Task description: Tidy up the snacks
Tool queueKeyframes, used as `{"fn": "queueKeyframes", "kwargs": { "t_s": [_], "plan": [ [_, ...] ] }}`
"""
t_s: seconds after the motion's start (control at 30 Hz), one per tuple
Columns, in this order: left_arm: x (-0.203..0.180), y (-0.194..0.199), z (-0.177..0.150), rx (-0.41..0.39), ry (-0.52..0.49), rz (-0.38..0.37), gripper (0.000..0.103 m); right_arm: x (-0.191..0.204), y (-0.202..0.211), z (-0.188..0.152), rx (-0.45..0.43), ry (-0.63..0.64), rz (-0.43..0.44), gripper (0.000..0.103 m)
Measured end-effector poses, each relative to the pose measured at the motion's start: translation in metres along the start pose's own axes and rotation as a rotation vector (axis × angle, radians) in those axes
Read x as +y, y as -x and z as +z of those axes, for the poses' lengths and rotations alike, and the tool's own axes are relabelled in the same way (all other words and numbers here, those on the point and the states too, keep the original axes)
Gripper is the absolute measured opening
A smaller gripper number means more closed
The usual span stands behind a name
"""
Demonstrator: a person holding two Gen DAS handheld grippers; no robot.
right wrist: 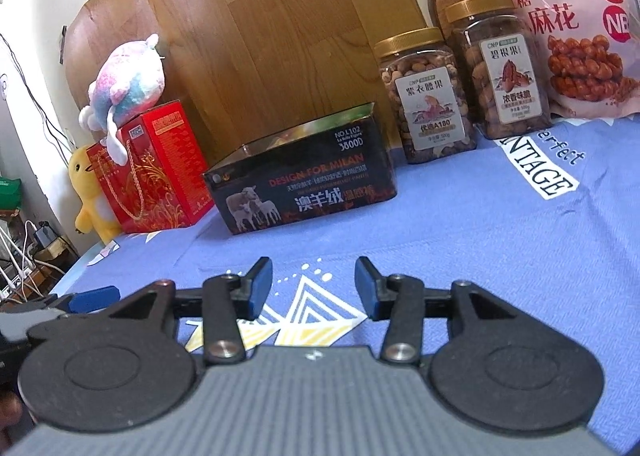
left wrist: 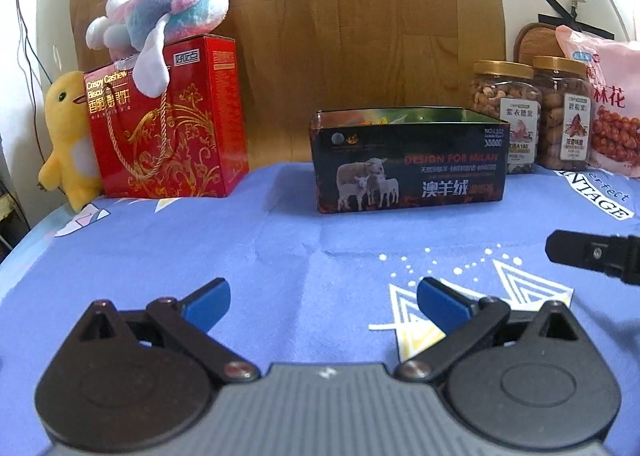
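A dark open tin box (left wrist: 408, 160) printed with sheep stands at the back of the blue cloth (left wrist: 200, 248); colourful snack wrappers peek over its rim. The same tin box (right wrist: 304, 184) shows in the right wrist view. My left gripper (left wrist: 324, 306) hovers low over the cloth, open wide, nothing between its blue pads. My right gripper (right wrist: 314, 288) is open about halfway and empty. Its black finger (left wrist: 592, 256) enters the left view from the right. Two nut jars (right wrist: 428, 96) (right wrist: 504, 68) and a pink snack bag (right wrist: 576, 24) stand at the back right.
A red gift box (left wrist: 168, 120) with a rope handle stands at the back left, a pastel plush (left wrist: 172, 4) on top and a yellow duck plush (left wrist: 68, 136) beside it. A wooden board (left wrist: 340, 16) leans behind. Cables (right wrist: 20, 268) lie off the cloth's left edge.
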State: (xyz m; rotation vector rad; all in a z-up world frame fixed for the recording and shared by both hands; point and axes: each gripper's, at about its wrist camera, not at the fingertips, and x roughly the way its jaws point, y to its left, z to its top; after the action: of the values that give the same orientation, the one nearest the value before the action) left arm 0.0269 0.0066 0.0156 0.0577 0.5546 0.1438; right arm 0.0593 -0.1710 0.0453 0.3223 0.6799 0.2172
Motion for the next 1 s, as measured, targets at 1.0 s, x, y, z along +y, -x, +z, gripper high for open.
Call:
{"fn": "queueKeyframes", "kwargs": {
  "t_s": [1.0],
  "plan": [
    [0.003,0.0056,-0.0022,-0.031,0.006,-0.015,0.103,-0.0019,-0.0014,0.0002,0.006,-0.014,-0.004,0.057]
  ]
}}
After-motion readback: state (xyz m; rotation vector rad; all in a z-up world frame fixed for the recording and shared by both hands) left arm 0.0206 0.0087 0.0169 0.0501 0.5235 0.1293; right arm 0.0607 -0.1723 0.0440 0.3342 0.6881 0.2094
